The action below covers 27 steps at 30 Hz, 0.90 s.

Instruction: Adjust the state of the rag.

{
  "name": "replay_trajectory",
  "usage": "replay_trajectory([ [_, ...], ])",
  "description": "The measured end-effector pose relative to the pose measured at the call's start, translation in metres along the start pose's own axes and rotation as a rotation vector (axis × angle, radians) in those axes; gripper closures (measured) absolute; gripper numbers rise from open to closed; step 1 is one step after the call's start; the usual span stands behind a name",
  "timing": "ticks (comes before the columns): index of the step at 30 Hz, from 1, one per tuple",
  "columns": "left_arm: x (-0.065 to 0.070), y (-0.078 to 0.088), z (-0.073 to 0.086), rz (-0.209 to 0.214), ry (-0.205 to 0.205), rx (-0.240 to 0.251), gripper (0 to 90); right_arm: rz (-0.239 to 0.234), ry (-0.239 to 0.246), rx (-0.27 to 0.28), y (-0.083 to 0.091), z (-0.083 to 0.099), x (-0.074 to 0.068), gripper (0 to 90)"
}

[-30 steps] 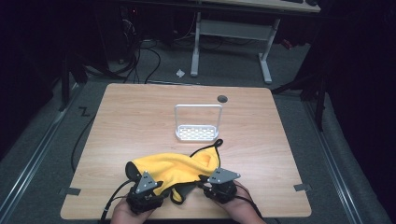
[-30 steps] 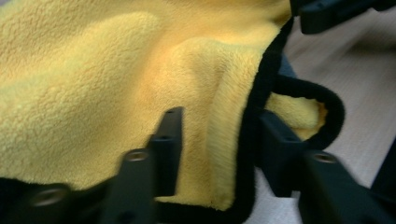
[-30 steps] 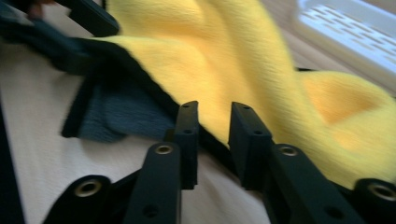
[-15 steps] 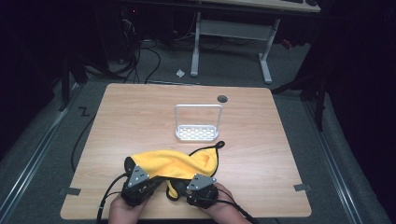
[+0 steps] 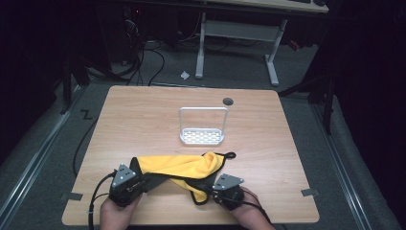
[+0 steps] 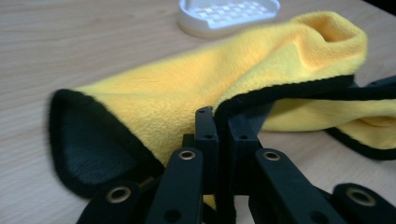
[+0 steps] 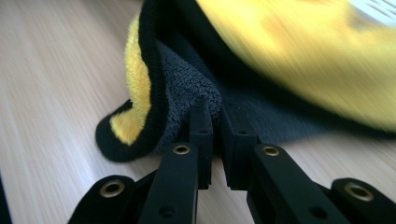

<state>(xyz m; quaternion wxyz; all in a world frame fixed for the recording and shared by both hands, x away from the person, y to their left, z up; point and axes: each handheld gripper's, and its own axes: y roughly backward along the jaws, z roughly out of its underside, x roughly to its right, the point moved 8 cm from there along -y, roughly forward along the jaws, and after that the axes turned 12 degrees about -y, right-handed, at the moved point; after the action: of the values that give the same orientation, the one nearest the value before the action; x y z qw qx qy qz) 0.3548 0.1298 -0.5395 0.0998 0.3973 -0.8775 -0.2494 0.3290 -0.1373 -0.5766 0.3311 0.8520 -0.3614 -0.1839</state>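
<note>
L gripper (image 5: 136,178), near desk's front-left corner: jaws clamped on black hem of yellow cloth (image 5: 184,166). R gripper (image 5: 215,189), front edge, right of centre: jaws just been closing, now pinched on cloth's grey underside.

Cloth slung between the 2 grippers, long axis running along front edge, tilted a bit; hanging loop points toward right edge. White rack (image 5: 202,136) mid-desk, apart from cloth.

L gripper view: hem seated between pads. R gripper view: grey backing, blurred yellow above. High view: both hands, whole cloth.
</note>
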Motion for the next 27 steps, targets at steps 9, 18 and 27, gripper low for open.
replay_trajectory([
  [9, -0.01, -0.01, -0.005, -0.007, 0.008, -0.008, 84.4, 0.139, -0.143, 0.01, 0.036, 0.023, 0.074, 76.8],
  [18, -0.012, -0.041, -0.01, -0.015, 0.002, -0.05, 67.2, 0.141, -0.198, 0.073, 0.042, 0.013, 0.08, 73.1],
  [27, -0.003, -0.018, -0.02, -0.004, 0.017, 0.019, 54.6, 0.148, -0.239, 0.075, 0.039, 0.015, 0.08, 63.4],
])
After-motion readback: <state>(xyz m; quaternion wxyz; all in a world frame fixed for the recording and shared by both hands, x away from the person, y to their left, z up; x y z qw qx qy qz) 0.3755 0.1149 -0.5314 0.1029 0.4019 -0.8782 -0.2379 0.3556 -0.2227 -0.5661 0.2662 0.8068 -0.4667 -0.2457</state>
